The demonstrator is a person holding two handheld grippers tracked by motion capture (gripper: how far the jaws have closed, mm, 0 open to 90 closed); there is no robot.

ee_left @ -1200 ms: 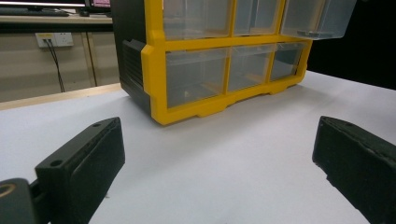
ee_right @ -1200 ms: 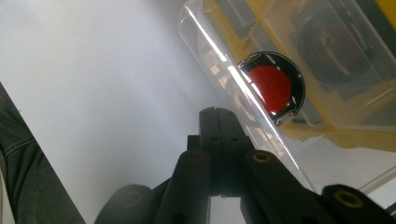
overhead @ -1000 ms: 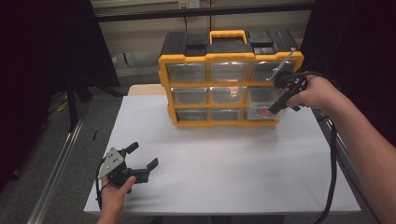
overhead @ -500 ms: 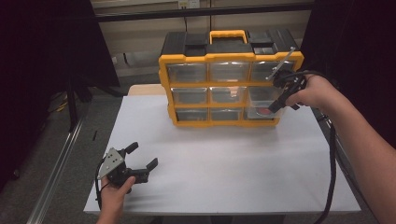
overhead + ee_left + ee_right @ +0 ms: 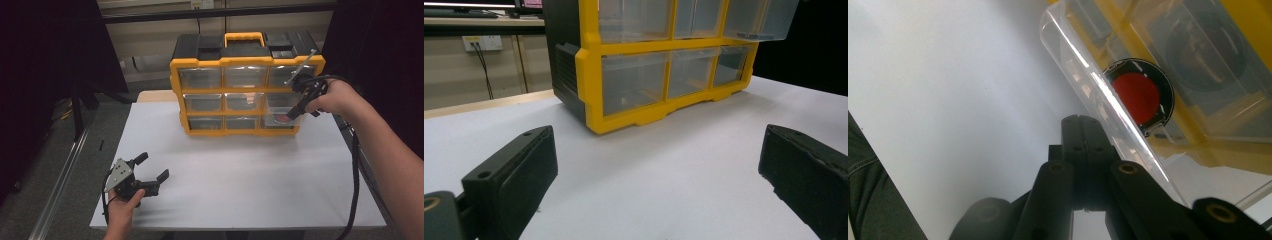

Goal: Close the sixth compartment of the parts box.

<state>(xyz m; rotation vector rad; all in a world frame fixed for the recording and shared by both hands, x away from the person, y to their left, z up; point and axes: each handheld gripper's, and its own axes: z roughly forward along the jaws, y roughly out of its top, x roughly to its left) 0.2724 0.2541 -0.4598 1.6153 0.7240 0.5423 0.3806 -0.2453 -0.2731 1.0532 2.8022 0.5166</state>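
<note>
High view, left side: the left gripper rests low on the white desk, near its front left corner, well apart from the organiser.
Left fingers: spread wide and holding nothing; in the left gripper view bare desk lies between the two black fingers.
Centre: the yellow drawer organiser stands upright at the back of the desk, three rows of three clear drawers, black top with a yellow handle.
Right side: the right gripper is at the organiser's right column, by far the nearer of the two hands.
Right fingers: pressed together at the tips in the right gripper view, with nothing visibly between them.
Clear drawer: pulled out of the right column toward the person; its front wall runs diagonally just beyond the closed fingertips.
Round red-centred part: lies flat in that drawer, past the front wall, ahead of the fingers and slightly to their right.
Judgement: reaching it likely means going over the wall.
</note>
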